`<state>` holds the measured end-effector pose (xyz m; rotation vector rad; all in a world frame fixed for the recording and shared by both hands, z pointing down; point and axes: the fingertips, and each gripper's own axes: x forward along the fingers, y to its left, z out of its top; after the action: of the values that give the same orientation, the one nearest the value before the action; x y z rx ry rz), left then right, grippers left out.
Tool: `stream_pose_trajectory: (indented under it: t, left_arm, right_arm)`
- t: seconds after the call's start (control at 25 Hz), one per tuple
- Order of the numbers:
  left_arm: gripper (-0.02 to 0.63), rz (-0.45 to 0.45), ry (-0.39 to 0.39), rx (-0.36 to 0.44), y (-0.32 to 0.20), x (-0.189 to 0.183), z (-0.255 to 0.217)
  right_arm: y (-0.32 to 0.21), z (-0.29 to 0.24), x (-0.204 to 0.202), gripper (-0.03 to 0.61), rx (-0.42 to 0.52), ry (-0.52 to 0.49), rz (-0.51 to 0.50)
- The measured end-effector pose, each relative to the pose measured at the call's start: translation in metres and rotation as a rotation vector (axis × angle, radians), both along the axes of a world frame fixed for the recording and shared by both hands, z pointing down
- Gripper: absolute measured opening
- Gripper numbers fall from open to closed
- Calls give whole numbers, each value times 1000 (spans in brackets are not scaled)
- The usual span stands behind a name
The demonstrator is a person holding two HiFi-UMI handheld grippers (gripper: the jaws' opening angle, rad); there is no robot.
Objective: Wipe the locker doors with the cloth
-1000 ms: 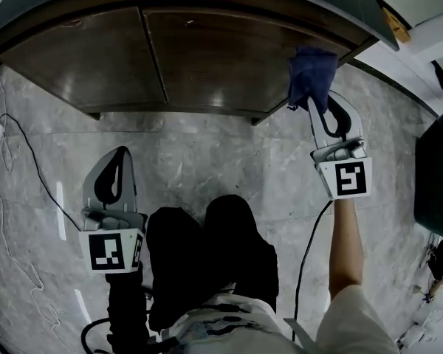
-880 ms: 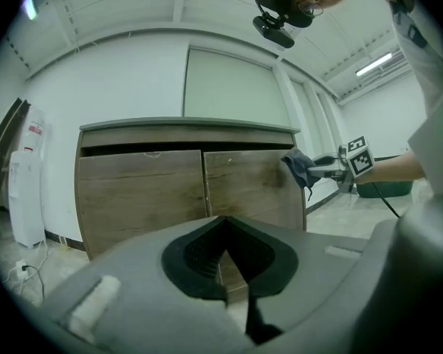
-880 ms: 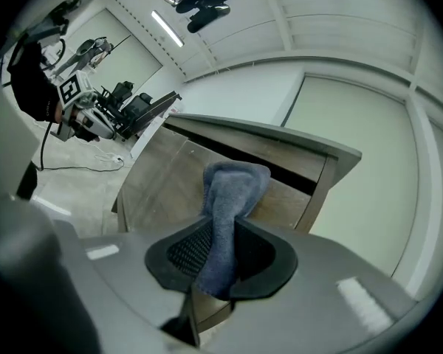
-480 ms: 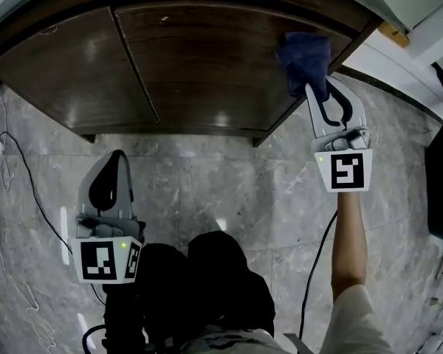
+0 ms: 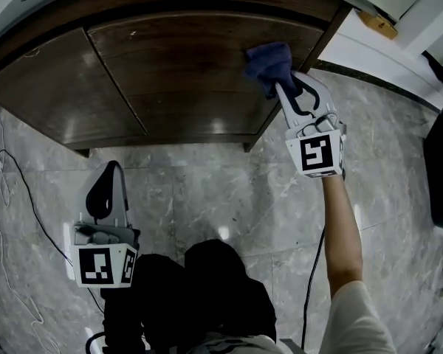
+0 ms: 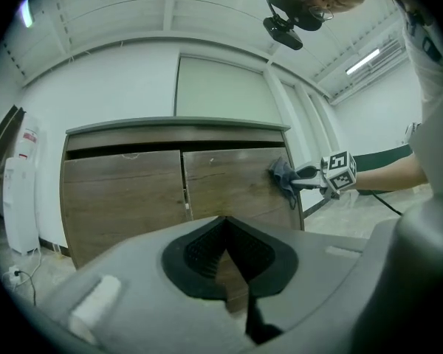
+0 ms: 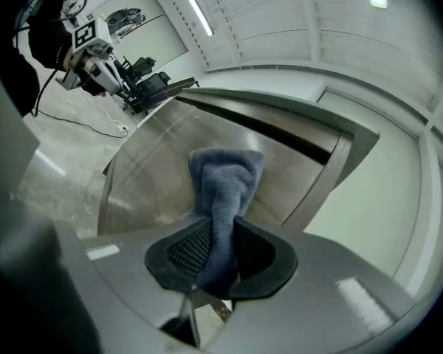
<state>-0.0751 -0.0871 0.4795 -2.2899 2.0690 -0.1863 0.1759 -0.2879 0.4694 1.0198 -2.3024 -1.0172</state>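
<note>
The locker has two brown wood doors, the left door (image 5: 52, 87) and the right door (image 5: 192, 72). A blue cloth (image 5: 268, 61) is bunched against the right door near its right edge. My right gripper (image 5: 280, 87) is shut on the cloth (image 7: 225, 190), which runs up between its pads and presses on the door (image 7: 155, 168). My left gripper (image 5: 112, 167) hangs low over the floor, well short of the doors, with its jaws shut and nothing between them. In the left gripper view both doors (image 6: 122, 198) show ahead, with the cloth (image 6: 284, 177) at the right.
The grey marble floor (image 5: 207, 190) lies in front of the locker. A white cable (image 5: 15, 183) trails along the floor at the left. The person's dark legs (image 5: 207, 286) are at the bottom. A white wall base (image 5: 384, 57) stands right of the locker, and a white appliance (image 6: 18, 198) left.
My right gripper has carried the cloth leftward across the right door. My left gripper has sunk lower in the picture, farther from the doors.
</note>
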Motion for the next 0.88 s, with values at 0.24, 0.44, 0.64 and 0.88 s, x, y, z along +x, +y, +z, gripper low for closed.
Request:
stream_pose_trajectory:
  t: [0.24, 0.44, 0.64, 0.88]
  left_arm:
    - [3, -21, -5, -33, 16, -15, 20]
    - [3, -47, -8, -61, 28, -28, 32]
    - [2, -61, -15, -97, 30, -36, 49]
    - [3, -37, -5, -116, 16, -24, 67]
  right_arm:
    - [-3, 127, 10, 77, -143, 88, 53]
    - [-1, 253, 17, 77, -293, 189, 127]
    - [0, 325, 22, 77, -403, 266, 188]
    - [0, 211, -4, 75, -231, 170, 110]
